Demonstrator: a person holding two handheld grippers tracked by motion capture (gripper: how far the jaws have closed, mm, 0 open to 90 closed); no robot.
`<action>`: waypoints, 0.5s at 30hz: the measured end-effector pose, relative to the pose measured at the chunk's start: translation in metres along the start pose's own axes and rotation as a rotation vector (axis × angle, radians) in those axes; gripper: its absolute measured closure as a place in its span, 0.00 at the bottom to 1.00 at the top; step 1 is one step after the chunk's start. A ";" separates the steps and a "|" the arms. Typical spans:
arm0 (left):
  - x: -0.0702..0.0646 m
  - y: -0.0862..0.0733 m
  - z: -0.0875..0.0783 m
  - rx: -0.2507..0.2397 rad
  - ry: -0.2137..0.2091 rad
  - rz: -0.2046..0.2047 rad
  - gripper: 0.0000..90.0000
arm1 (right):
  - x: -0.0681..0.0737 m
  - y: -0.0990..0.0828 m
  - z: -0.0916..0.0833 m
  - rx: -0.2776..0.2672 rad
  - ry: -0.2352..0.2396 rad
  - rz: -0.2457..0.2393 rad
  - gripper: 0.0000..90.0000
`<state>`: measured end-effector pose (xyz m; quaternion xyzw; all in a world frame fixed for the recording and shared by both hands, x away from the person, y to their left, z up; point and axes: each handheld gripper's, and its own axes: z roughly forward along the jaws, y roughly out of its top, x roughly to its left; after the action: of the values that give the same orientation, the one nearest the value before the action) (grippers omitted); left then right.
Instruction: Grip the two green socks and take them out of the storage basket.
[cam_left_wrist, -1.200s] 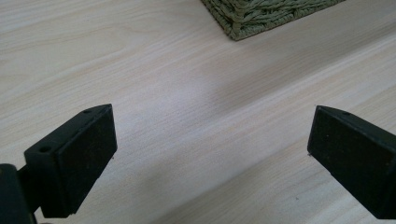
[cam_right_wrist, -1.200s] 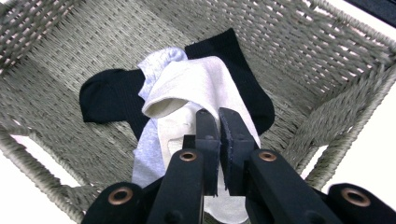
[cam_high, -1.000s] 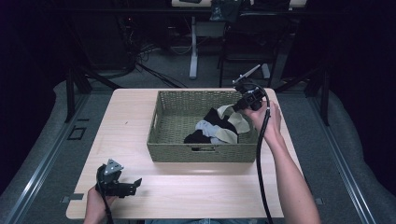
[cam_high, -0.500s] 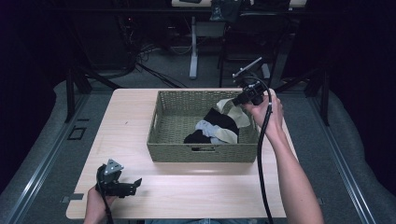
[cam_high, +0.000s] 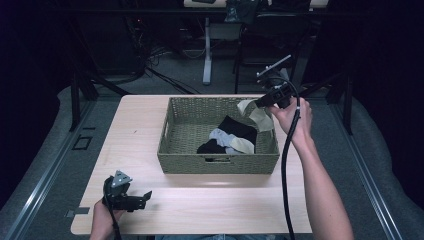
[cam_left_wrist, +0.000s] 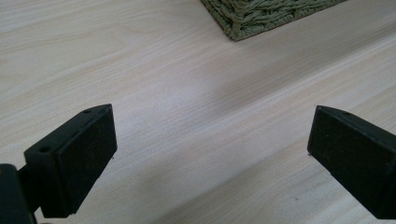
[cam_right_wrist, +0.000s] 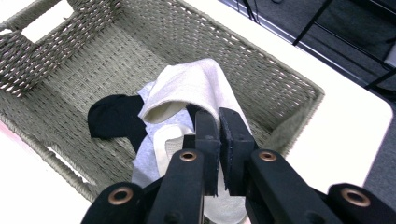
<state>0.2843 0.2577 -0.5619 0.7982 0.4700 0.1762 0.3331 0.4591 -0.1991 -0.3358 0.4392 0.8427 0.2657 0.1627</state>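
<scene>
While my right claw hangs over the far right corner of the woven basket in the high view, it has a cream cloth pinched at one edge, the rest drooping below it onto the rim. I judge this the lifting-out step: the cloth is clear of the pile but not yet clear of the basket. Next I should carry it up and sideways past the rim without snagging the weave. Toward me from that claw lie a black cloth and a grey cloth on the basket floor. My left claw rests low at the near left of the table, well apart from the basket.

From the left gripper view, its jaws stand wide with bare tabletop between them; a basket corner sits ahead.

From the right gripper view, what the high view cannot tell: the jaws are squeezed narrow on a fold of cream cloth, which drapes ahead and below over the grey cloth, the black one beyond.
</scene>
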 end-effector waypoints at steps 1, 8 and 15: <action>0.000 0.000 0.000 0.001 0.001 0.000 0.02 | -0.002 -0.001 -0.002 -0.003 -0.004 0.001 0.97; 0.000 0.000 0.000 0.001 0.001 0.000 0.02 | -0.011 -0.008 -0.020 -0.020 -0.032 0.018 0.97; 0.000 0.000 0.000 0.001 0.001 0.001 0.02 | -0.026 -0.020 -0.034 -0.036 -0.058 0.051 0.97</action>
<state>0.2842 0.2577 -0.5618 0.7984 0.4701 0.1766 0.3322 0.4434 -0.2411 -0.3191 0.4652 0.8211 0.2721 0.1882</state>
